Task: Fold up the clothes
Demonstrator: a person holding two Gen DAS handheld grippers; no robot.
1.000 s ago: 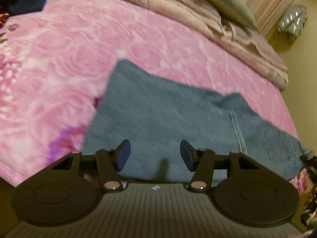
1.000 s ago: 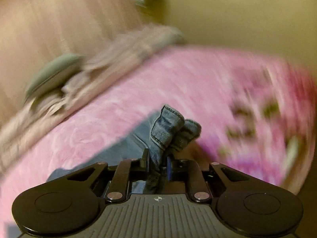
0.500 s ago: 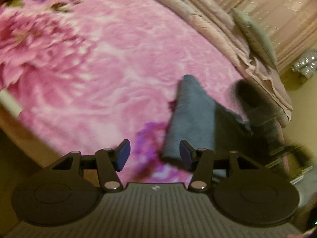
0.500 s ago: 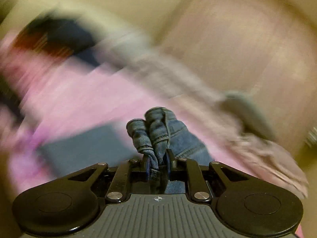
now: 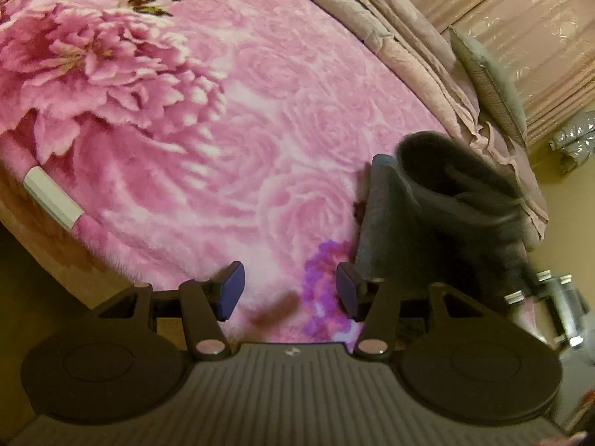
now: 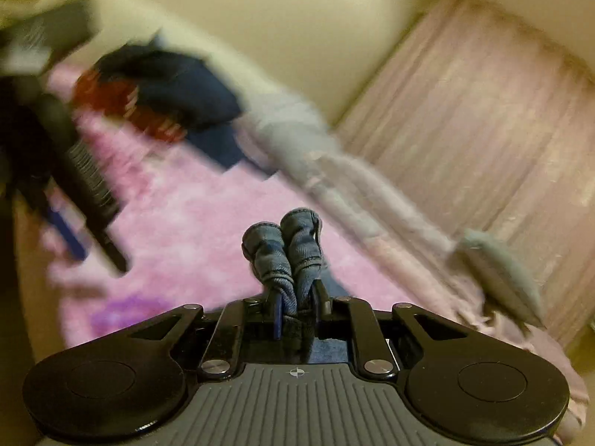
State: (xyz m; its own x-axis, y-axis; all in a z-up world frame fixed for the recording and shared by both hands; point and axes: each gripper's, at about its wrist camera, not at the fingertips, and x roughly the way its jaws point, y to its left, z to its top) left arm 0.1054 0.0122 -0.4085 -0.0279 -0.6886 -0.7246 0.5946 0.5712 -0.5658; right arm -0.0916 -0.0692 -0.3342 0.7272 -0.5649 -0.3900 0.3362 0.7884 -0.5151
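- Jeans (image 6: pixel 293 252) are bunched up in the right gripper (image 6: pixel 295 310), whose fingers are pinched tight on a thick wad of denim, two rolled hems poking up past the tips.
- From the left wrist view the same jeans (image 5: pixel 438 204) look like a dark folded mass lifted off the pink blanket (image 5: pixel 230 130) on its right side, the lower edge reaching down to just beside the left gripper's right pad.
- Left gripper (image 5: pixel 288 293) hangs over the near edge of the blanket with fingers spread wide apart and nothing between them, only pink plush and a purple flower patch showing in the gap.
- At the blanket's far edge: a crumpled beige quilt (image 5: pixel 401 44) with a grey-green pillow (image 5: pixel 487 81) on it.
- At the far left corner of the blanket sits a pile of navy and red clothes (image 6: pixel 167 93), pretty blurry.
- Right view is smeared, so the left gripper (image 6: pixel 74 200) is just a dark streak over the blanket's left side.
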